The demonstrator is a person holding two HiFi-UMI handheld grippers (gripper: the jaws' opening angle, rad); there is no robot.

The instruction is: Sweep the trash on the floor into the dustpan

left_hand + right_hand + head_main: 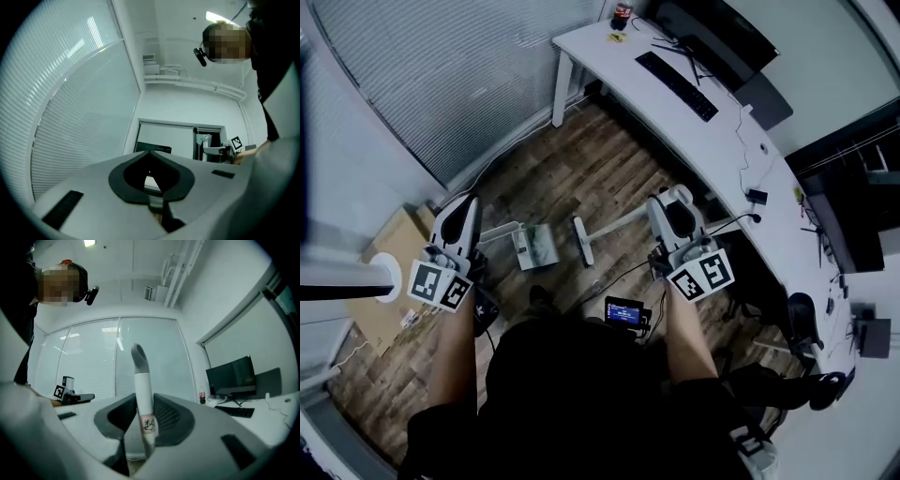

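Right tool (142,399) clamps broom handle (143,378); left tool (151,152) closed, empty; dustpan (534,247) on wood floor (581,169) beside broom head (583,242).

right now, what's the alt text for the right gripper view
The right gripper is shut on a white tubular broom handle with a grey tip, which stands up between its jaws. Behind are pale slatted window blinds and a black monitor on a white desk.

Bare wooden floor (572,164) is lying open at the upper centre of the frame. The white desk (722,150) is blocking the right side, the blinds (441,75) are closing off the upper left, and the dustpan (536,247) and broom (584,242) are occupying the middle.
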